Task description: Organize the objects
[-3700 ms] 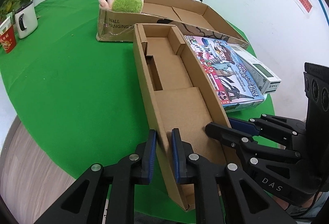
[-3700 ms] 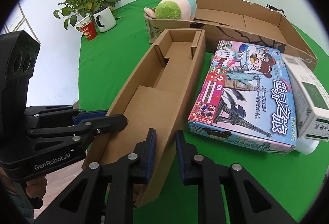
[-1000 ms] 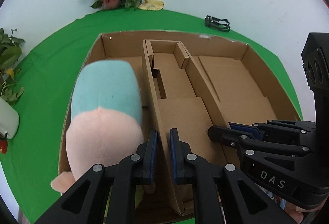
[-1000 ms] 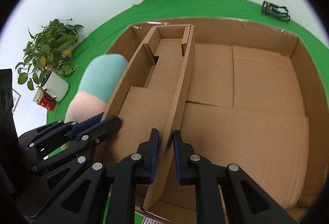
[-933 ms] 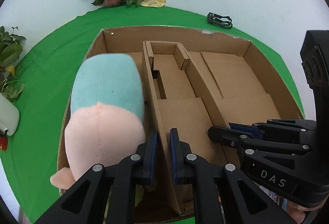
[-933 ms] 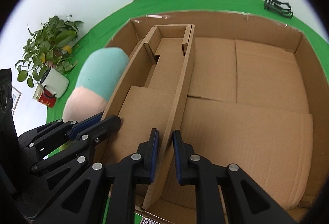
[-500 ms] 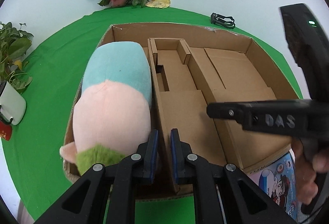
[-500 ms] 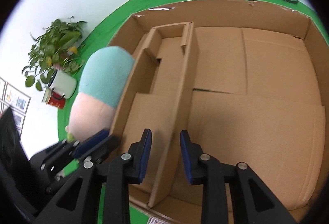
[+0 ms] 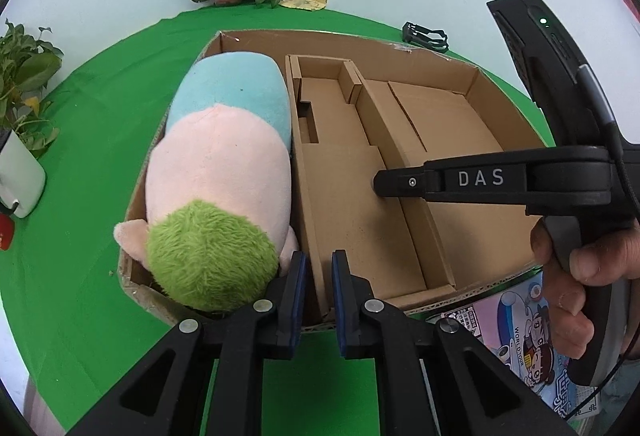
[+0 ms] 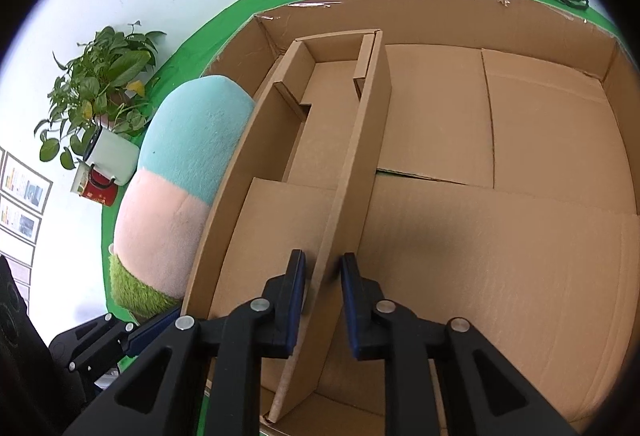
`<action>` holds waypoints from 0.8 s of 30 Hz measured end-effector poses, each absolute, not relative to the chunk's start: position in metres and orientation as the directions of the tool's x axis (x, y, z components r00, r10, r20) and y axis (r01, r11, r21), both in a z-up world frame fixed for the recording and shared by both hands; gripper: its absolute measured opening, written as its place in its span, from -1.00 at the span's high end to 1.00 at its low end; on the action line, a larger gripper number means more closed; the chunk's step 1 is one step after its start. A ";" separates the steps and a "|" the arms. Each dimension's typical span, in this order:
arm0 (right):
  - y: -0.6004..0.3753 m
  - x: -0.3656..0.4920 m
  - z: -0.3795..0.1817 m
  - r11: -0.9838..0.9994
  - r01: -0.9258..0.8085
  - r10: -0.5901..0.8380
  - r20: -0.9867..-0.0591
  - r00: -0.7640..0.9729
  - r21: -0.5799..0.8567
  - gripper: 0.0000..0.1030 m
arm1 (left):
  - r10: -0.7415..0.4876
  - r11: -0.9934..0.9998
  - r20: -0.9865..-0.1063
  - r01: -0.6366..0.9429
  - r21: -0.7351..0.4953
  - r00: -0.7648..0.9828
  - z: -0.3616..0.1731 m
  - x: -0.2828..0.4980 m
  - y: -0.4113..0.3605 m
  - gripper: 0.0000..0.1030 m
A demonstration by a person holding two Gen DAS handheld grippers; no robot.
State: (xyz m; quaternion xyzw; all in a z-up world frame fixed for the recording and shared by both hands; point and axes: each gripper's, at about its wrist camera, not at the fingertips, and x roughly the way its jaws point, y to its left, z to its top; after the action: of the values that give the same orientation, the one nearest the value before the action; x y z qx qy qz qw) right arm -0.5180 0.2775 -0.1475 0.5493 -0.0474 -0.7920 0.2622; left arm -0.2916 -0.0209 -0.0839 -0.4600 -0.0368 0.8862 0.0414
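Left wrist view: the left gripper (image 9: 318, 294), at the bottom centre of the frame, has its blue-padded fingers (image 9: 298, 288) parted a little on either side of the left wall of a narrow, long brown cardboard tray (image 9: 352, 196); neither pad visibly presses the wall. The tray lies lengthwise inside a large, shallow, open brown cardboard box (image 9: 440, 76) on a round green table (image 9: 92, 140). At centre left, a pink, light-blue and green plush toy (image 9: 218, 176) lies in the box, pressed against the tray's left wall. The right gripper (image 9: 384, 185) reaches in from the right edge above the tray, seen side-on. A colourful printed game box (image 9: 528, 332) shows at lower right under the large box's near edge.

Right wrist view: the right gripper (image 10: 322, 292), at bottom centre, has its fingers (image 10: 296, 288) slightly apart astride the tray's (image 10: 304, 164) right wall, with gaps visible on both sides. The plush toy (image 10: 180, 180) lies at centre left; part of the left gripper (image 10: 120, 332) shows at lower left. A potted green plant (image 10: 104, 84) with a white mug (image 10: 114, 156) stands at upper left.
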 end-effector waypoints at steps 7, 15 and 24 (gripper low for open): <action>0.301 -0.497 -0.111 -0.925 0.322 -0.340 -0.818 -0.465 0.201 -0.75 | 0.008 -1.000 -0.715 -0.012 0.000 -0.699 -0.049 -0.252 -0.019 -0.39; 0.354 -0.417 -0.049 -0.962 0.273 -0.186 -0.690 -0.700 -0.018 -0.99 | -0.069 -0.997 -0.534 0.036 0.072 -0.843 0.001 -0.190 -0.002 -0.99; 0.382 -0.336 -0.034 -0.958 0.285 -0.223 -0.605 -0.764 -0.007 -0.99 | -0.027 -1.000 -0.528 0.023 0.013 -0.849 0.026 -0.140 0.012 -0.99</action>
State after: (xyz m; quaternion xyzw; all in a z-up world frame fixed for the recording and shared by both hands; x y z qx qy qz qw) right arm -0.3362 0.3821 -0.0336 0.3154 0.0494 -0.9379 0.1355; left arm -0.1396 0.0123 0.0263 -0.2744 0.0030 0.9615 -0.0131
